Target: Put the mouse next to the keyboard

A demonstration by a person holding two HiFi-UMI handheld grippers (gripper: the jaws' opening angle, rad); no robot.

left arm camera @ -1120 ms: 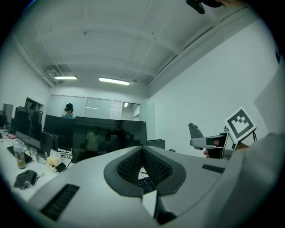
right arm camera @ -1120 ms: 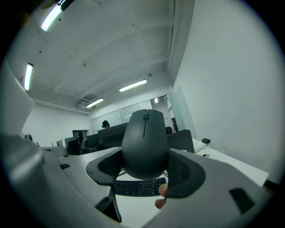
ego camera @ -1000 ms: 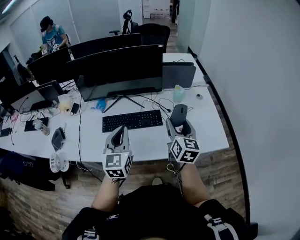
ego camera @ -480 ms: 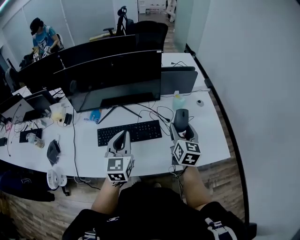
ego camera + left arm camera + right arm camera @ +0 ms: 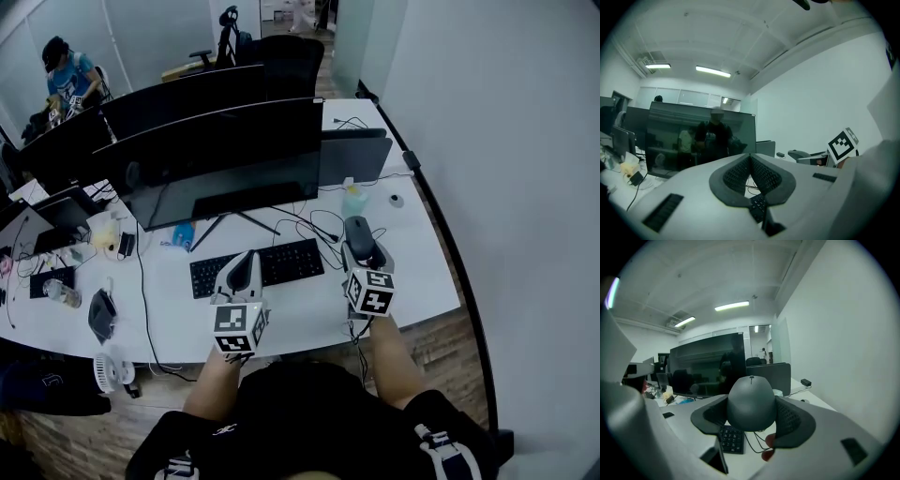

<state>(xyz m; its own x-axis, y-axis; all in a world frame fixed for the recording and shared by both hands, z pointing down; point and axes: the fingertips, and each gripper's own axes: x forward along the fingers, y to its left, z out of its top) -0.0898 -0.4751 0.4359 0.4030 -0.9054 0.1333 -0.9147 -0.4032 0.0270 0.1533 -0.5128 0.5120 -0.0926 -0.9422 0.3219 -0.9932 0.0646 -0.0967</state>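
The right gripper is gripping the mouse between wide-set jaws, holding it centre-right in the head view, just right of the keyboard. The left gripper is hanging closed, empty. Best practice: lowering level, releasing only once it is resting on the desk.

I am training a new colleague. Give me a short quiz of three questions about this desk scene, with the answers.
1. True or false: the left claw holds the mouse.
2. Choose one. In the head view, the mouse is on which side of the keyboard? A) left B) right C) on top of it
3. Fill in: the right claw is shut on the ____.

Key: 1 false; 2 B; 3 mouse.
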